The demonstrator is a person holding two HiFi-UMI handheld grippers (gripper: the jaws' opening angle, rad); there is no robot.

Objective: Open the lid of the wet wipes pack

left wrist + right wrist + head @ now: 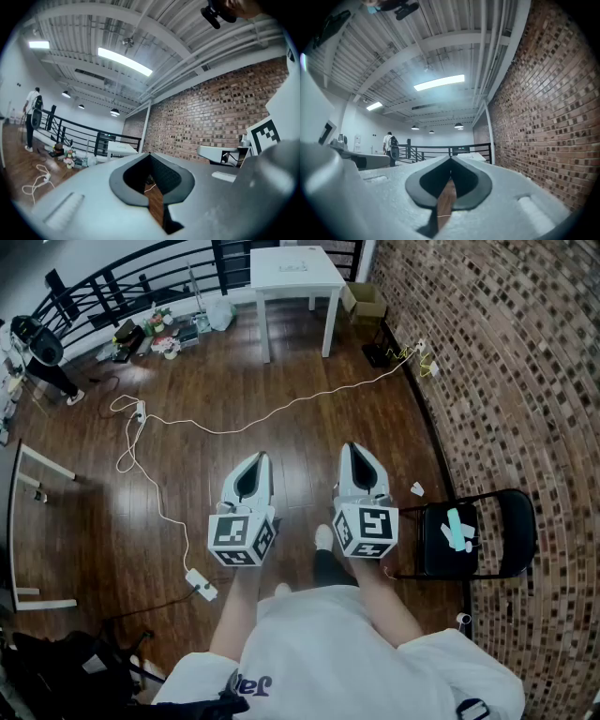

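The wet wipes pack, white and teal, lies on the seat of a black folding chair at the right of the head view. Neither gripper view shows it. Both grippers are held level over the wooden floor, left of the chair and apart from it. My left gripper is shut, its tips meeting with nothing between them. My right gripper is shut as well, its tips together and empty. It is the nearer one to the chair.
A brick wall runs along the right behind the chair. A white table stands far ahead, with a cardboard box beside it. A white cable and a power strip lie on the floor. A person stands far left by the railing.
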